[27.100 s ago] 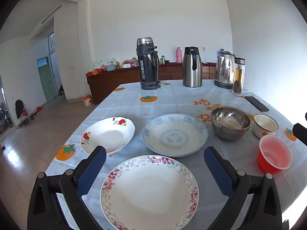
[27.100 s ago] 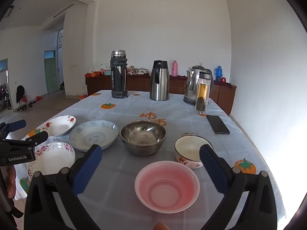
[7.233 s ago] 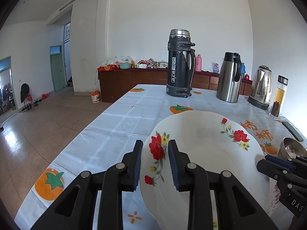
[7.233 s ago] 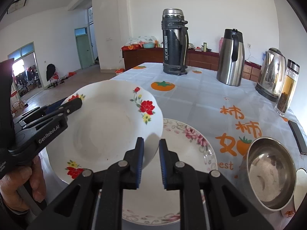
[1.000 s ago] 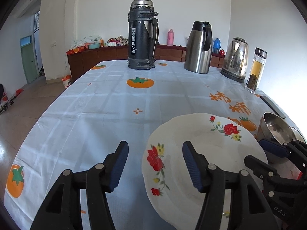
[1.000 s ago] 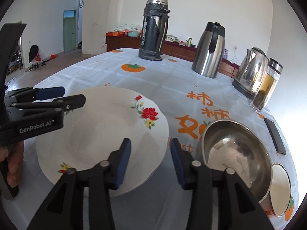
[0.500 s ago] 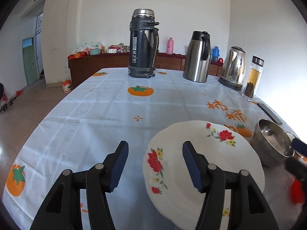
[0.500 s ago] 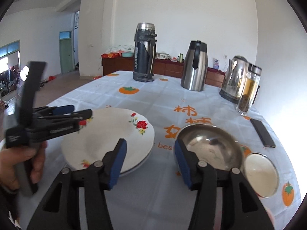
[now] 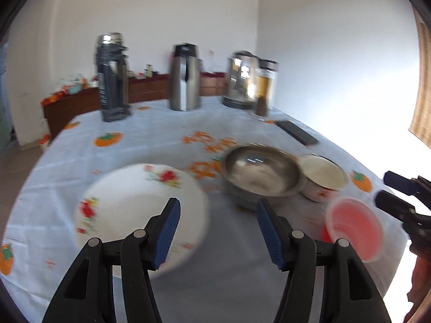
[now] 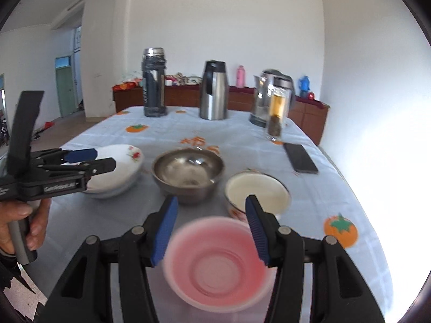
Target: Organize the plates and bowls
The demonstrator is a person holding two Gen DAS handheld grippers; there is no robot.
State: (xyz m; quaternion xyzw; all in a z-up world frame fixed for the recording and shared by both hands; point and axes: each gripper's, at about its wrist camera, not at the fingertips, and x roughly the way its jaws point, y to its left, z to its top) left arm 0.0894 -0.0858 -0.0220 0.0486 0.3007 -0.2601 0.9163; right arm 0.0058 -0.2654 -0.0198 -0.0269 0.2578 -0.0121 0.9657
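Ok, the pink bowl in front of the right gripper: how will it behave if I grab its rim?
The pink bowl looks like thin translucent plastic, so probably light and apt to slide on the tablecloth. Its rim may flex under the pads. It stands apart from the enamel bowl, so it should lift clear.

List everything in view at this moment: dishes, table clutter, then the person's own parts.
plate stack: several, white with red flowers on top, table left
steel bowl: one, silver, centre
enamel bowl: one, cream, right of the steel bowl
plastic bowl: one, pink, nearest edge
black flask: one, far left
steel jug: one, far centre
kettle: one, silver, far right
tea bottle: one, glass, by the kettle
phone: one, black, right
tablecloth: one, pale, orange prints
left gripper: open, empty
right gripper: open, above the plastic bowl
hand: one, holding the left gripper
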